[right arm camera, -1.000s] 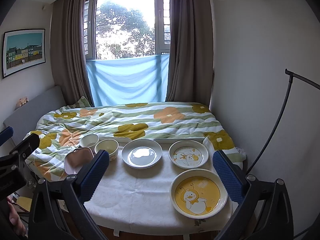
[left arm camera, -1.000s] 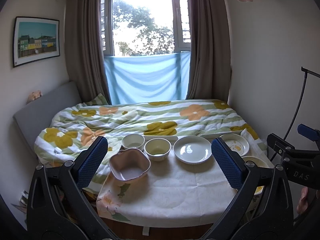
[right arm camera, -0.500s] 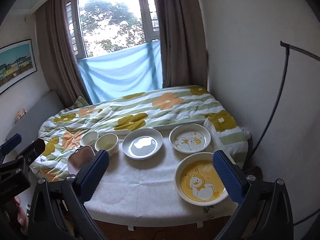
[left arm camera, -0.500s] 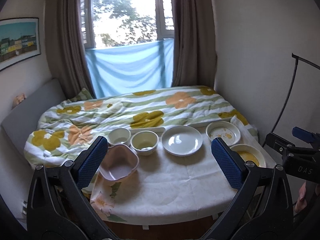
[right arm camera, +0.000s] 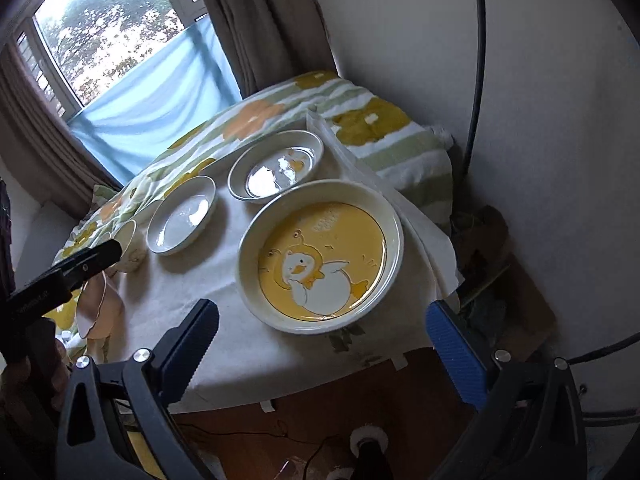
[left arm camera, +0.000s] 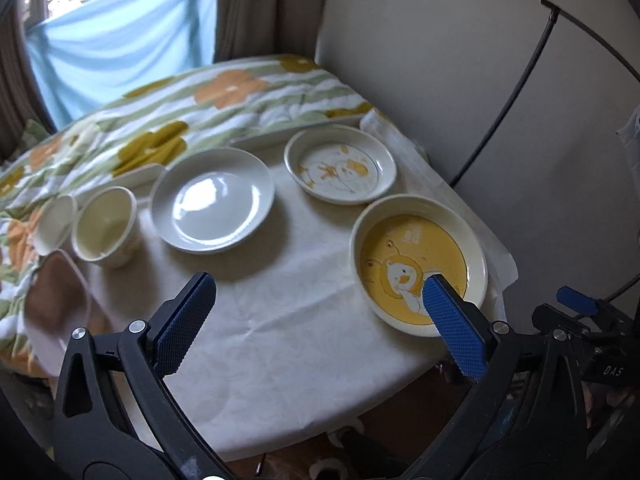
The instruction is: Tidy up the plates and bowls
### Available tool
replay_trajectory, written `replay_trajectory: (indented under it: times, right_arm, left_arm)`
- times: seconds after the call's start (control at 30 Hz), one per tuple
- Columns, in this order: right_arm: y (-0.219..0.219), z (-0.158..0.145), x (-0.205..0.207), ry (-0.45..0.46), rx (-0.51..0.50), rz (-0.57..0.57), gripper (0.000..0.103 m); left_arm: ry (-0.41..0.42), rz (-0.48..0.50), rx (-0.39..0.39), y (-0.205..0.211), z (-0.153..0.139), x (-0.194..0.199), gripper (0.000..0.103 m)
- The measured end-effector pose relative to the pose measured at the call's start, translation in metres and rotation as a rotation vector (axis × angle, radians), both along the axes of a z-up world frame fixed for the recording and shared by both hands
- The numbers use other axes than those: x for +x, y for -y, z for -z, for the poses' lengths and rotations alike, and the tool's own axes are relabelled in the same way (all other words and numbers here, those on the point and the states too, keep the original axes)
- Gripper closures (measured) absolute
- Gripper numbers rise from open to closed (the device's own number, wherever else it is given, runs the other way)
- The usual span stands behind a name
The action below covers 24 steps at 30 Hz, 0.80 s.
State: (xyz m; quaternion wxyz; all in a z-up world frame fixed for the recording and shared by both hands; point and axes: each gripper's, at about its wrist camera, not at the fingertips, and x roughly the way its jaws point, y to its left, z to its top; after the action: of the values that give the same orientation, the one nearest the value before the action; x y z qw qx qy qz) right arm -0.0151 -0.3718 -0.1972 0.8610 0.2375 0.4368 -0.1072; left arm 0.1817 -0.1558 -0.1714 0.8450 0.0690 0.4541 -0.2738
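Yellow duck plate (right arm camera: 320, 266) lies flat, face up, at the tabletop's (left arm camera: 280, 320) near right edge; round, no long axis. Behind it the small duck plate (left arm camera: 340, 164), then leftward the white plate (left arm camera: 214, 200), cream cup (left arm camera: 106, 226), a small white bowl (left arm camera: 54, 218) partly hidden, a pink dish (left arm camera: 56, 300) blurred. Left tool (left arm camera: 316, 316) wide open; right tool (right arm camera: 324, 344) wide open, empty.

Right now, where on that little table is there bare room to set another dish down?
The bare patch is the near middle of the tablecloth, in front of the white plate and beside the yellow duck plate. The far edge is crowded: cup, white plate and small duck plate stand in a row.
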Motion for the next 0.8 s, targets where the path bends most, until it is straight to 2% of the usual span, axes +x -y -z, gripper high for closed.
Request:
replay_trajectory:
  times: [0.1,0.17,0.23,0.27,0.3,0.37,0.47,0.53,0.57,0.6,0.7,0.8]
  right_arm:
    - [0.025,0.030,0.014,-0.026,0.099,0.013,0.001]
    - [0.039,0.049,0.025,-0.036,0.163,0.011,0.012]
    - [0.053,0.066,0.038,-0.041,0.228,0.005,0.020]
    - [0.057,0.072,0.043,-0.042,0.248,0.003,0.025]
    - [0.061,0.077,0.049,-0.045,0.263,-0.003,0.029]
    - [0.068,0.088,0.059,-0.059,0.278,-0.019,0.041]
    - [0.076,0.096,0.069,-0.066,0.285,-0.040,0.050]
    - [0.082,0.100,0.072,-0.070,0.281,-0.047,0.058]
    - [0.084,0.101,0.073,-0.072,0.280,-0.048,0.065]
    - [0.087,0.103,0.075,-0.074,0.281,-0.048,0.068]
    - [0.090,0.105,0.075,-0.085,0.276,-0.051,0.077]
    - [0.091,0.110,0.078,-0.098,0.261,-0.056,0.085]
  left_arm:
    - [-0.097,0.065,0.029,0.032,0.041,0.024,0.001]
    - [-0.160,0.098,0.036,0.049,0.065,0.038,0.003]
    - [-0.222,0.118,0.054,0.065,0.086,0.050,0.013]
    - [-0.250,0.132,0.054,0.072,0.093,0.053,0.024]
    - [-0.268,0.145,0.059,0.079,0.101,0.057,0.029]
    - [-0.293,0.160,0.080,0.091,0.114,0.061,0.036]
    - [-0.337,0.175,0.088,0.103,0.128,0.067,0.051]
    - [-0.354,0.183,0.089,0.108,0.134,0.068,0.055]
    - [-0.363,0.184,0.091,0.110,0.138,0.069,0.066]
    - [-0.375,0.183,0.093,0.112,0.140,0.069,0.072]
    - [-0.384,0.168,0.101,0.111,0.141,0.069,0.080]
    - [-0.402,0.154,0.099,0.110,0.146,0.071,0.084]
